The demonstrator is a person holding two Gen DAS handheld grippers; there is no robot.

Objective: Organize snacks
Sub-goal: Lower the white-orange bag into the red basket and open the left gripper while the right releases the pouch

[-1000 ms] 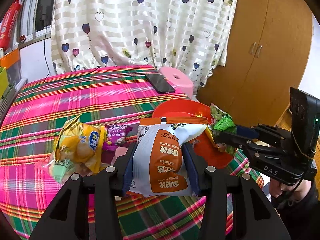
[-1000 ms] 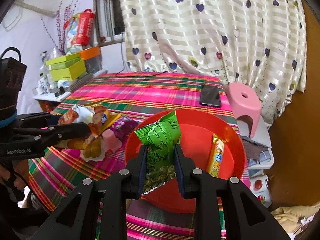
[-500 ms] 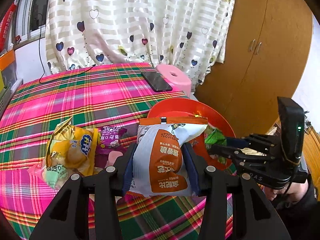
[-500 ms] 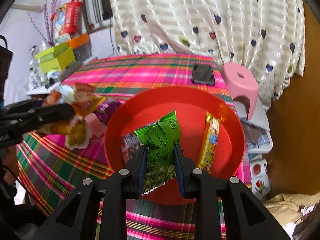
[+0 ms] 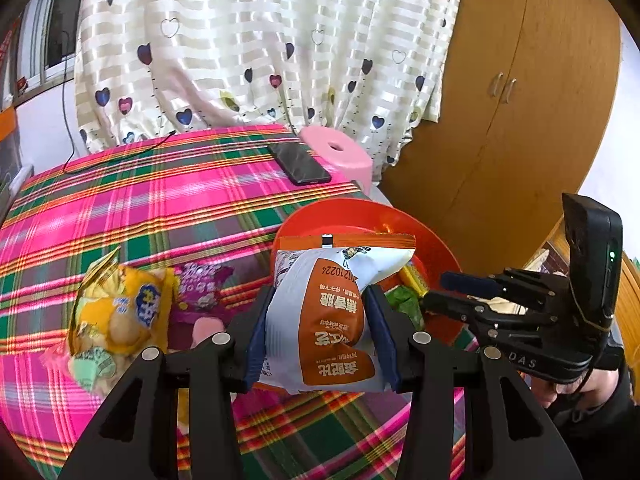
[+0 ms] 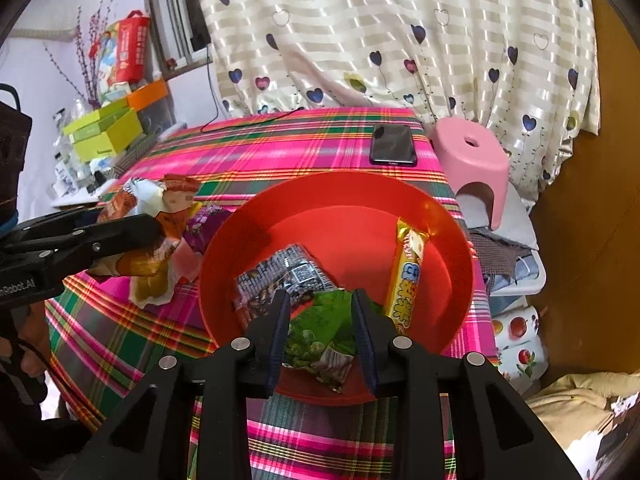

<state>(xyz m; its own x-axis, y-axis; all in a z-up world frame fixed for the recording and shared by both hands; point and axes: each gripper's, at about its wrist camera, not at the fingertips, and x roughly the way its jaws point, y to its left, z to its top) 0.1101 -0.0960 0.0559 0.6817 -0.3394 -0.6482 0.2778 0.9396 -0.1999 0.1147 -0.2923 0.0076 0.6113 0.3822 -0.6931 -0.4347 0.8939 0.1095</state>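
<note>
Left claw (image 5: 318, 322), left-wrist view: clamped on puffy white-orange snack bag (image 5: 326, 312) above plaid bench (image 5: 140, 208); glossy red bowl (image 5: 360, 214) at 1 o'clock. Right-wrist view: right claw (image 6: 320, 328) parted around crinkled green packet (image 6: 320, 336) lying in bowl; only here, yellow bar (image 6: 406, 276).

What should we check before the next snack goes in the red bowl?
1. Left gripper has a firm hold on the white-and-orange bag: ok, jaws shut on it.
2. Green packet is inside the red bowl: ok, it lies on the bottom.
3. Right gripper is free: ok, jaws look apart, not pinching the packet.
4. Room in the bowl: ok, the far half is bare.
5. Right gripper is out of the bag's way: not ok, it hangs over the bowl's near rim.
6. Phone is safe: ok, apart from the bowl.
</note>
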